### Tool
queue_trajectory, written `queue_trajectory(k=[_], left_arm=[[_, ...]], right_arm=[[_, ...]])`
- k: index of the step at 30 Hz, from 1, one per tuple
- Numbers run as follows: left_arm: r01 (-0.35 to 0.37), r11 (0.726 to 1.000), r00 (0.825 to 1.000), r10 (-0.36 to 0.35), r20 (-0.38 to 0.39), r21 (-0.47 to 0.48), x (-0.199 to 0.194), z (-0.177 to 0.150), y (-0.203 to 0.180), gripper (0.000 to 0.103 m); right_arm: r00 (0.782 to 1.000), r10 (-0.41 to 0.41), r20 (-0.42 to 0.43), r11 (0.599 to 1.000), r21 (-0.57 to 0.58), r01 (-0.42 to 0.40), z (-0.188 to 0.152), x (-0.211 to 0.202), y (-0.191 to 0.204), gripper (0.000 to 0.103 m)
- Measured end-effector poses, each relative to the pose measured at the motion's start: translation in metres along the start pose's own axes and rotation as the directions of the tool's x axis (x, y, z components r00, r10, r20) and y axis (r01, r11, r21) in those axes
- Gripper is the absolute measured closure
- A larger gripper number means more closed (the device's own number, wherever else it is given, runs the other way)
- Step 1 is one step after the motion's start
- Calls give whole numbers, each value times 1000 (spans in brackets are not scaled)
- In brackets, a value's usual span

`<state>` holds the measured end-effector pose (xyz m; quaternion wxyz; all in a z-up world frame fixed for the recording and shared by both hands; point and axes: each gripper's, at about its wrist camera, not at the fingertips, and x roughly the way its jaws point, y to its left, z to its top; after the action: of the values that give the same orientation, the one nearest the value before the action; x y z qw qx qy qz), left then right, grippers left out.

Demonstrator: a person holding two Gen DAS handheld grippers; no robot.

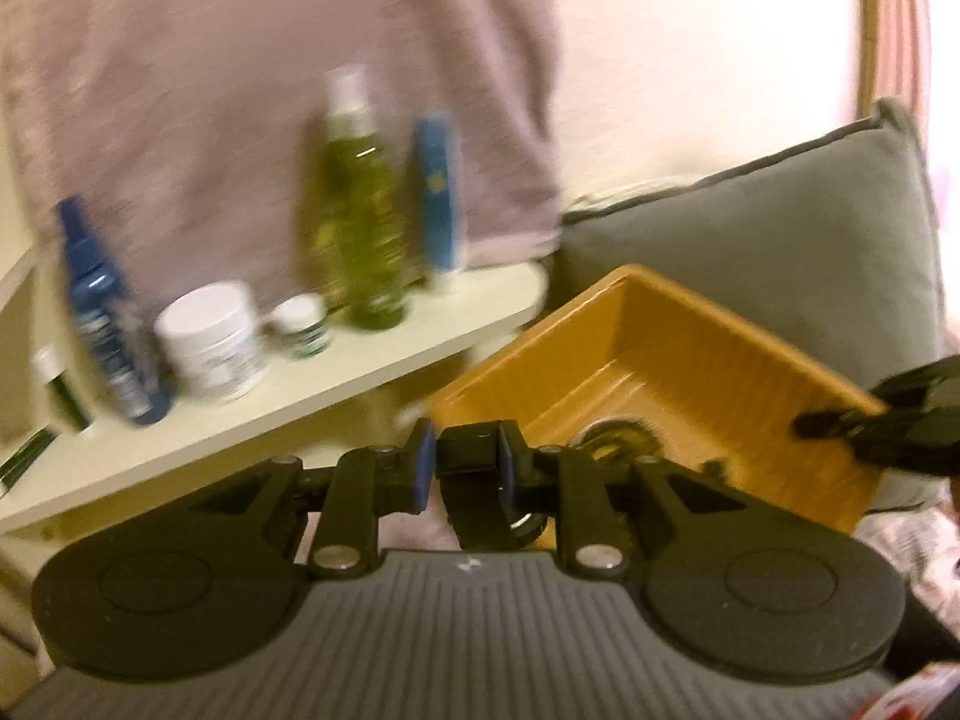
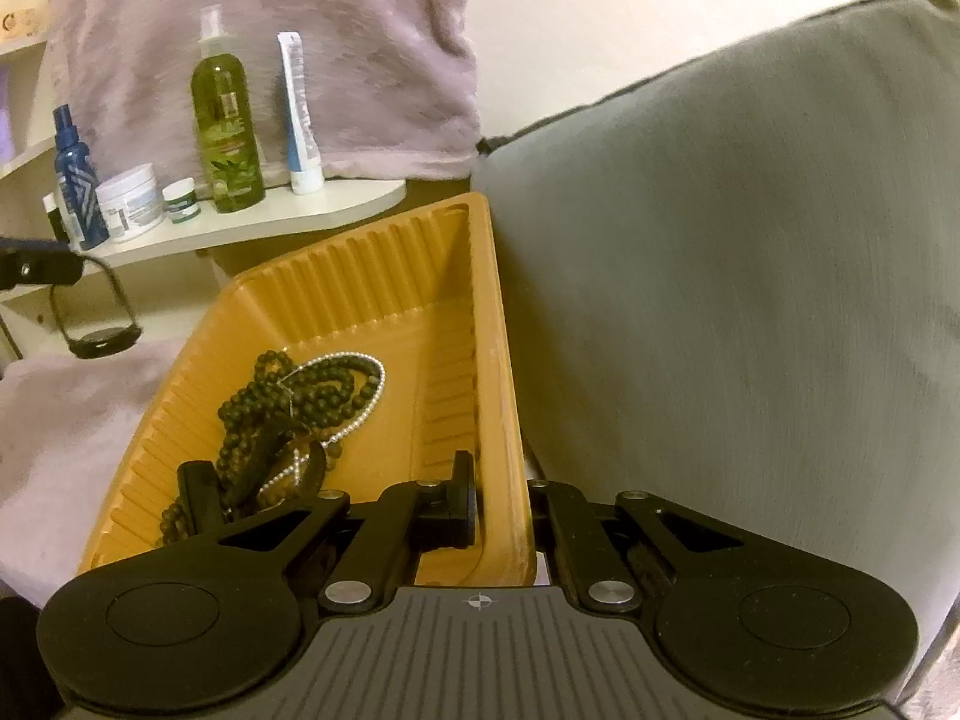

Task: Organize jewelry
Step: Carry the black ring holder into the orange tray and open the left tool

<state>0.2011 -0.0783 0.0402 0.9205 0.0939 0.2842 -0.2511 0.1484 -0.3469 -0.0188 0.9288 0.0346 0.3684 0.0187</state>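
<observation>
Both tongs clenched
Left gripper (image 1: 462, 468) grips black watch strap (image 1: 474, 480); right gripper (image 2: 504, 504) pinches near-right wall of orange tray (image 2: 504, 396).

No text readable anywhere. Labels showing on green bottle (image 2: 227, 120), white tube (image 2: 298, 114), blue bottle (image 2: 75, 180), two jars (image 2: 129, 201), all too blurred or small. Crosshair mark showing on right gripper body (image 2: 478, 602).
</observation>
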Motion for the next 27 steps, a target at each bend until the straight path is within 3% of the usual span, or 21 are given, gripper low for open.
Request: queue_trajectory(k=[7,15,27], left_arm=[[98,995,995,-97,-28,27,30,9,-40,83],[152,988,985,-149,-88,27,59,-2,-66,83],[26,996,999,-28,-20,-81,30,-6,-27,76]], right_arm=[[1000,14,-2,1000,19,-14,-3,4,-5,98],[999,45,-8,998,54,-45,-4,10,-12,98],[992,120,-39,986,121,-114,-4,27,-27,98]])
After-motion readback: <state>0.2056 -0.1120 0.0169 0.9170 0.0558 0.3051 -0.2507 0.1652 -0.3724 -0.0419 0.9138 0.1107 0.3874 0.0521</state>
